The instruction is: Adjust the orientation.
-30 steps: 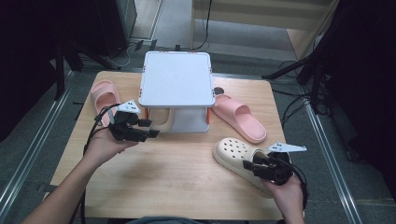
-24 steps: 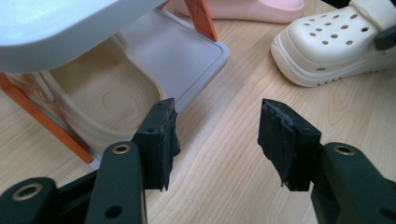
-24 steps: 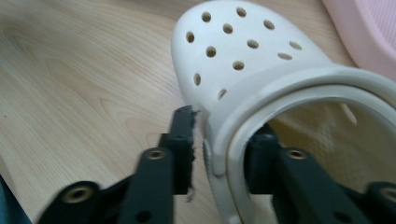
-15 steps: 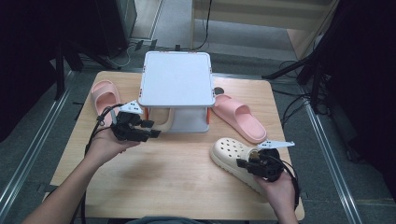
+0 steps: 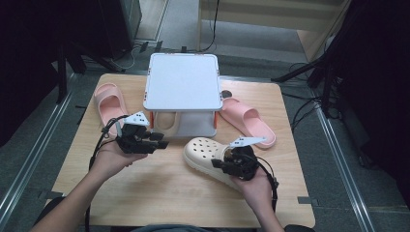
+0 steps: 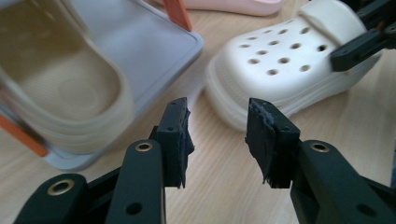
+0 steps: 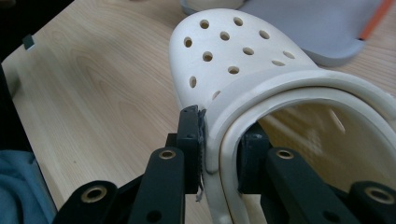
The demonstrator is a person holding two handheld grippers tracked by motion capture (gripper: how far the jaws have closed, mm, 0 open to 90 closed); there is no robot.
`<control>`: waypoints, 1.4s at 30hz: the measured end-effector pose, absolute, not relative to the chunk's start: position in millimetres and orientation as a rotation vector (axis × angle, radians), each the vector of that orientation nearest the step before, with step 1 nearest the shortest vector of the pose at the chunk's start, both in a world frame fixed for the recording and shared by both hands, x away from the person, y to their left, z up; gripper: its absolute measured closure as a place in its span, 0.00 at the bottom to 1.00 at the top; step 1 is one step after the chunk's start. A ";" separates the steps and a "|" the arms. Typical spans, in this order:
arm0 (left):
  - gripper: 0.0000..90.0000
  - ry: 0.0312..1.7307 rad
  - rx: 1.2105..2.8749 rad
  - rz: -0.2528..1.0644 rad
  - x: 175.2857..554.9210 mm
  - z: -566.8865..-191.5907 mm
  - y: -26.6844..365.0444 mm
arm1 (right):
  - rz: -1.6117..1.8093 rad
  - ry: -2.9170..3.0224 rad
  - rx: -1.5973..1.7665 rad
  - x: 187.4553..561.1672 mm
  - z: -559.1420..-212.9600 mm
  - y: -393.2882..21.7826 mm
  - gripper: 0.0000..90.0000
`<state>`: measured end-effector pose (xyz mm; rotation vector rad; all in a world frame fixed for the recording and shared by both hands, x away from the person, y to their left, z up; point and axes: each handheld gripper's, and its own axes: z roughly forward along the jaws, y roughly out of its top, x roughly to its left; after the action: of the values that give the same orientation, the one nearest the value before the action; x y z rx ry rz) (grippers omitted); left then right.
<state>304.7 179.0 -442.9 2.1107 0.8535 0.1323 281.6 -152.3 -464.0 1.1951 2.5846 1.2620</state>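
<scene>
A cream clog (image 5: 208, 154) with holes lies on the wooden table (image 5: 145, 193), in front of a small grey rack (image 5: 183, 82). My right gripper (image 5: 220, 164) holds it from the heel side. In the right gripper view the jaws (image 7: 219, 149) are shut on the clog's (image 7: 233, 51) side rim, one pad outside and one inside, having just closed. A second cream clog (image 5: 167, 121) sits on the rack's lower shelf. My left gripper (image 5: 162, 144) hovers left of the held clog, pointing right. Its jaws (image 6: 217, 135) are open with nothing between them and have just been closing.
One pink slipper (image 5: 109, 101) lies left of the rack and another (image 5: 249, 121) lies to its right. The rack's white top hides most of its shelf. Dark floor, rails and cables surround the table.
My right gripper has closed on the clog's rim and carried the clog left, toward the rack. The left gripper has stayed in place with its jaws narrower than before.
</scene>
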 end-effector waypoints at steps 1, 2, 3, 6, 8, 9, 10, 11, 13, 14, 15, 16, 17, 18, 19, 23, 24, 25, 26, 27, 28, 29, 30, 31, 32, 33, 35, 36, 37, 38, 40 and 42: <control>0.68 0.845 2.120 0.137 303.7 -444.0 177.4 | 1.261 2.594 1.187 283.4 -465.1 -147.3 0.85; 0.69 0.838 2.130 0.135 301.6 -445.4 174.4 | 1.260 2.603 1.183 284.6 -466.1 -143.7 0.85; 0.70 0.834 2.138 0.133 300.1 -446.4 172.3 | 1.255 2.615 1.173 286.3 -467.7 -137.6 0.84; 0.72 0.827 2.144 0.127 296.1 -448.7 167.8 | 1.250 2.638 1.155 288.6 -470.8 -124.2 0.84; 0.73 0.820 2.147 0.129 294.5 -450.5 165.6 | 1.255 2.650 1.142 289.8 -472.5 -117.4 0.84; 0.73 0.818 2.146 0.129 293.8 -451.5 164.9 | 1.265 2.654 1.144 290.3 -473.7 -114.8 0.84; 0.73 0.818 2.150 0.124 293.6 -452.2 164.6 | 1.266 2.656 1.140 290.8 -474.9 -112.8 0.84; 0.74 0.823 2.154 0.121 293.0 -453.5 163.8 | 1.273 2.659 1.136 291.3 -476.3 -111.5 0.84; 0.74 0.829 2.157 0.116 291.5 -456.9 162.2 | 1.271 2.665 1.124 292.2 -479.5 -108.4 0.84; 0.74 0.830 2.166 0.116 290.7 -459.1 161.2 | 1.274 2.664 1.120 291.9 -480.8 -107.2 0.84; 0.74 0.832 2.172 0.115 290.2 -460.6 160.4 | 1.274 2.661 1.108 292.1 -482.4 -106.2 0.84; 0.74 0.835 2.175 0.112 289.9 -462.2 159.7 | 1.275 2.664 1.105 292.4 -483.3 -105.9 0.84; 0.74 0.843 2.177 0.112 289.9 -463.2 159.3 | 1.280 2.670 1.104 292.6 -483.9 -105.8 0.83; 0.74 0.854 2.176 0.105 289.9 -464.9 159.0 | 1.284 2.672 1.103 292.5 -484.1 -105.8 0.82; 0.74 0.860 2.173 0.099 290.1 -466.3 158.8 | 1.292 2.669 1.104 292.2 -483.7 -106.4 0.76; 0.74 0.872 2.176 0.109 289.5 -468.2 159.1 | 1.312 2.646 1.107 288.7 -474.8 -115.6 0.69; 0.75 0.873 2.174 0.110 289.1 -468.1 159.5 | 1.325 2.639 1.110 286.9 -471.7 -119.5 0.69; 0.75 0.874 2.174 0.114 288.8 -467.9 160.0 | 1.339 2.629 1.105 285.6 -468.6 -124.0 0.69; 0.75 0.876 2.172 0.114 288.4 -467.7 160.9 | 1.350 2.623 1.104 284.7 -466.1 -127.7 0.69; 0.75 0.879 2.169 0.118 288.4 -467.7 161.4 | 1.378 2.597 1.103 283.3 -461.6 -134.9 0.70; 0.76 0.880 2.163 0.120 288.0 -468.0 162.2 | 1.399 2.580 1.101 283.2 -459.0 -139.4 0.74; 0.78 0.882 2.162 0.123 287.6 -468.3 162.5 | 1.415 2.551 1.105 284.3 -455.2 -146.7 0.79; 0.79 0.879 2.166 0.124 287.6 -468.8 162.8 | 1.417 2.537 1.113 286.2 -452.8 -152.0 0.83; 0.81 0.877 2.166 0.126 287.4 -469.6 162.5 | 1.413 2.528 1.124 289.1 -451.1 -156.6 0.88; 0.83 0.875 2.166 0.127 287.6 -470.6 162.1 | 1.404 2.519 1.133 292.6 -450.3 -160.4 0.91; 0.85 0.875 2.167 0.121 288.1 -471.5 161.8 | 1.389 2.511 1.141 295.8 -449.5 -163.3 0.94; 0.90 0.888 2.168 0.116 289.3 -474.2 160.6 | 1.358 2.501 1.118 302.5 -449.0 -166.0 0.96; 0.91 0.896 2.163 0.109 289.6 -475.9 159.6 | 1.345 2.497 1.107 305.3 -449.1 -166.1 0.97; 0.92 0.898 2.162 0.105 289.8 -476.6 159.3 | 1.320 2.496 1.080 311.8 -450.0 -165.6 0.98; 0.92 0.901 2.160 0.099 289.8 -477.6 158.9 | 1.306 2.498 1.071 315.3 -450.8 -164.8 0.98; 0.93 0.909 2.155 0.097 288.0 -479.9 158.1 | 1.282 2.511 1.055 324.7 -454.5 -161.8 0.98; 0.93 0.913 2.158 0.099 285.7 -481.6 158.2 | 1.246 2.538 1.024 333.4 -459.6 -157.3 0.97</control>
<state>285.7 158.2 -481.6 2.1576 0.9129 0.0987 333.4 -157.3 -459.6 1.0240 2.5377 1.2458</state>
